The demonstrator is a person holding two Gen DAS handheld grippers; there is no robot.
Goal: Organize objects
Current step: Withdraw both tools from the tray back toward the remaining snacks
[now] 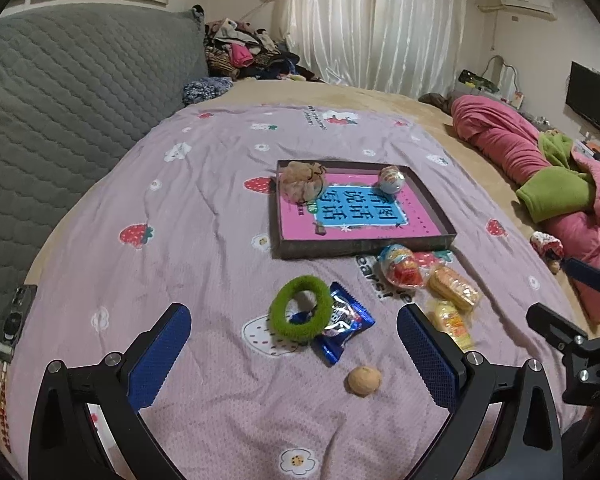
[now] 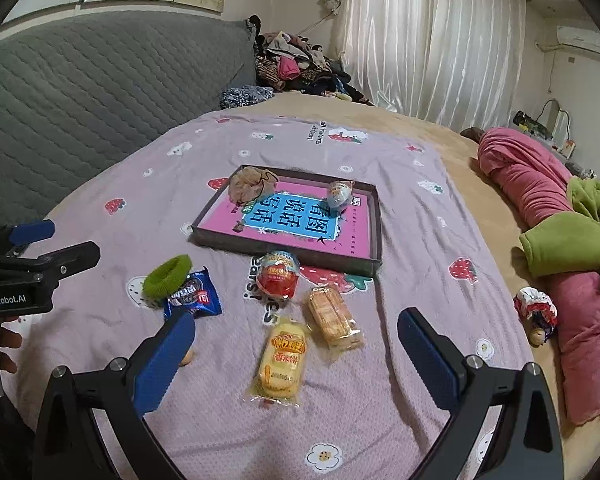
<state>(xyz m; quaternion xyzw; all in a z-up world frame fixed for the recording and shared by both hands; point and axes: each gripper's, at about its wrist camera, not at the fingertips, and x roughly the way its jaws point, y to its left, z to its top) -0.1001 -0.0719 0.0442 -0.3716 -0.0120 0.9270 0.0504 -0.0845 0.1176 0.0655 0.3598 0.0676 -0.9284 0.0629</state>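
Note:
A dark shallow tray (image 1: 364,245) (image 2: 284,251) with a pink and blue book inside lies on the lilac sheet. It holds a beige scrunchie (image 1: 302,181) (image 2: 252,185) and a small egg toy (image 1: 392,179) (image 2: 339,195). In front lie a green scrunchie (image 1: 300,307) (image 2: 167,276), a blue cookie packet (image 1: 344,326) (image 2: 194,298), a red egg toy (image 1: 402,266) (image 2: 278,274), two yellow snack packs (image 1: 454,283) (image 2: 334,316) (image 2: 282,360) and a walnut (image 1: 364,380). My left gripper (image 1: 294,356) is open above the green scrunchie and packet. My right gripper (image 2: 296,360) is open above the yellow snack packs.
A grey quilted headboard (image 1: 60,100) stands at the left. A pink and green blanket (image 1: 540,168) (image 2: 560,240) lies at the right, with a small doll (image 2: 536,312) beside it. A clothes pile (image 1: 244,52) sits at the back.

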